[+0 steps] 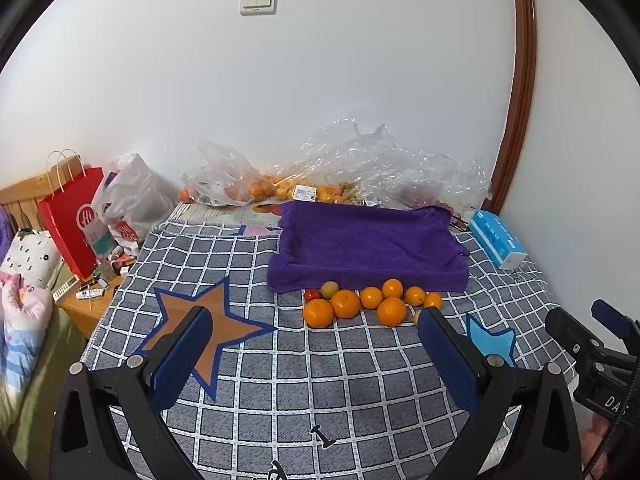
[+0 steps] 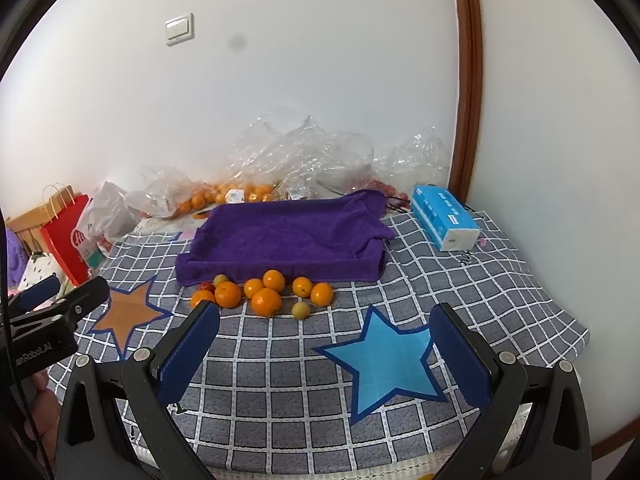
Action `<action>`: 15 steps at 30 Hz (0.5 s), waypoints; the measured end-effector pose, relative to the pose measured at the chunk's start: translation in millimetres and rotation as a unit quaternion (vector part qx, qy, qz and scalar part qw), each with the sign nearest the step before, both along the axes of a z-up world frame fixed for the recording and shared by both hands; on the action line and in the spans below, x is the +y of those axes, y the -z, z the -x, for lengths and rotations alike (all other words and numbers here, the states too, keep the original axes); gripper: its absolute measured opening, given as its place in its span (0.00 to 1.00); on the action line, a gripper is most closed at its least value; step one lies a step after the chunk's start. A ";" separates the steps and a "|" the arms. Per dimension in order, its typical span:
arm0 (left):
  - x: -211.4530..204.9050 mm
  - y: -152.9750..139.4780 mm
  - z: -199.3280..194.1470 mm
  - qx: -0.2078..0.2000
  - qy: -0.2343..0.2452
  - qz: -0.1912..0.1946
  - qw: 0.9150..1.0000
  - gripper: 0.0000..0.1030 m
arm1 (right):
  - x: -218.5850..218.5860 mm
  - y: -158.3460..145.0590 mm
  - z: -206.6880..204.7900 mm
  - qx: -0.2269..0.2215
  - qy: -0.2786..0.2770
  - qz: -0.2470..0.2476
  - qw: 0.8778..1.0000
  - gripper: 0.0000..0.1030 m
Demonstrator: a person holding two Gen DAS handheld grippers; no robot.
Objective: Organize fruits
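Observation:
Several oranges (image 1: 346, 303) (image 2: 266, 301) lie in a loose cluster on the checked tablecloth, just in front of a tray draped with a purple towel (image 1: 366, 240) (image 2: 288, 236). Among them are two small yellow-green fruits (image 1: 329, 289) (image 2: 300, 309) and a small red one (image 1: 312, 294) (image 2: 207, 286). My left gripper (image 1: 316, 330) is open over the cloth, short of the cluster, nothing between its fingers. Further right, my right gripper (image 2: 326, 324) is also open and holds nothing, with the cluster just beyond it.
Clear plastic bags (image 1: 360, 168) (image 2: 304, 156) with more oranges lie against the wall behind the tray. A blue tissue pack (image 1: 496, 240) (image 2: 444, 216) lies at the right. A red paper bag (image 1: 72, 224) and clutter stand left. Brown star (image 1: 212, 328) and blue star (image 2: 384, 364) patches mark the cloth.

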State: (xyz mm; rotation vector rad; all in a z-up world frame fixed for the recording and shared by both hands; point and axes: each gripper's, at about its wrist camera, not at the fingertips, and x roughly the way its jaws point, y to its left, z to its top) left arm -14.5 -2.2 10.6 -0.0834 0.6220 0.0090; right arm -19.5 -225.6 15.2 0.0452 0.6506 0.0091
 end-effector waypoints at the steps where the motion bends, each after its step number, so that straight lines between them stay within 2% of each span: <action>1: 0.5 0.1 0.1 0.001 0.002 0.003 1.000 1.00 | 0.6 -0.4 0.1 0.000 0.001 0.004 1.000 1.00; 12: 0.1 -1.6 -7.4 0.000 0.008 -0.028 1.000 1.00 | -6.7 -1.6 -1.7 0.000 0.002 -0.008 1.000 1.00; 15: 1.9 1.1 -11.5 0.008 0.015 -0.025 1.000 1.00 | -8.5 1.2 -5.5 0.005 0.006 -0.001 1.000 1.00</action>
